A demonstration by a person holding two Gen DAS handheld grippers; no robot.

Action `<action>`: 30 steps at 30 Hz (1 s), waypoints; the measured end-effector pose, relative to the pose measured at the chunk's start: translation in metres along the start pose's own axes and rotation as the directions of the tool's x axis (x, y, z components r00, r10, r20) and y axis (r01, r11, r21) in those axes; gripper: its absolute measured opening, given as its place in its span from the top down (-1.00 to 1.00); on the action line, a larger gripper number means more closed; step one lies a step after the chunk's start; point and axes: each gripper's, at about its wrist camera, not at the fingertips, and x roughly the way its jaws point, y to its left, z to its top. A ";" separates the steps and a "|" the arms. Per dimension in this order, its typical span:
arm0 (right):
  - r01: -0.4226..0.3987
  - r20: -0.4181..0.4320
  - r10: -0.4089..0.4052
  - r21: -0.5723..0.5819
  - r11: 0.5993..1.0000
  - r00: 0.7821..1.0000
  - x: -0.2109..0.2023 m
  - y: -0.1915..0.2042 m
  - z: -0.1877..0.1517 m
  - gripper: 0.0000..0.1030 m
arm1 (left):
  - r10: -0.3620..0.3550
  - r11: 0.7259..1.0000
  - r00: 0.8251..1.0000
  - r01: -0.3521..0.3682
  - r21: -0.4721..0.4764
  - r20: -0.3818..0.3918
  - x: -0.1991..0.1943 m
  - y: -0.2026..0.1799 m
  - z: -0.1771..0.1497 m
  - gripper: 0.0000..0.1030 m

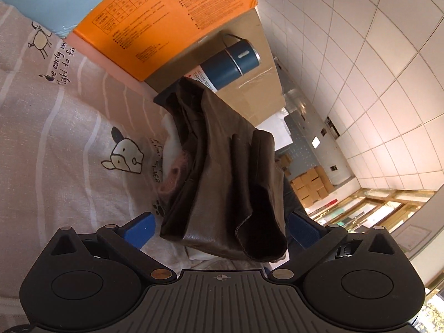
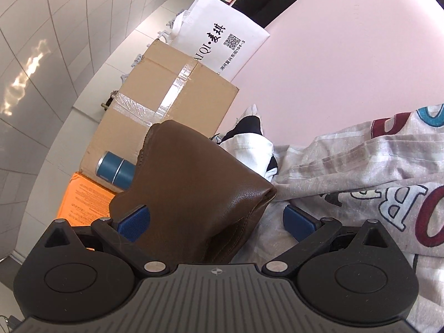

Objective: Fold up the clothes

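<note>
Garment (image 1: 222,188), brown and leathery, hides bedding (image 1: 69,138) between spread left fingers (image 1: 141,229).

bright, even indoor light | glare on wall tiles (image 2: 25,72) | fisheye edges curved

1. Folded brown leather garment (image 1: 222,183) sits between my left gripper (image 1: 220,226) fingers, on the cartoon-print beige bedsheet (image 1: 69,144).
2. Behind it: blue cylindrical vacuum bottle (image 1: 230,62) lying against the taped cardboard box (image 2: 166,105).
3. Orange printed box (image 1: 166,22) beside that box.
4. In the right wrist view, white-and-black cloth (image 2: 249,147) right of the garment; white printed bag (image 2: 222,36) behind the box.
</note>
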 end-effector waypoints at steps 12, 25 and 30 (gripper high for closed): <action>-0.156 -0.008 0.156 0.064 0.986 0.988 0.007 0.000 0.008 -1.00 | -0.173 0.979 0.985 0.172 -0.108 -0.005 0.023 0.019 0.006 -1.00; 0.016 -0.027 -0.026 -0.335 0.942 0.999 -0.032 0.055 -0.020 -1.00 | -0.167 0.977 0.985 0.170 -0.128 0.032 0.020 0.031 0.024 -1.00; 0.065 0.006 -0.066 -0.324 0.944 0.998 -0.014 0.040 -0.005 -1.00 | -0.150 0.985 0.989 0.150 -0.087 0.011 0.019 0.029 0.018 -1.00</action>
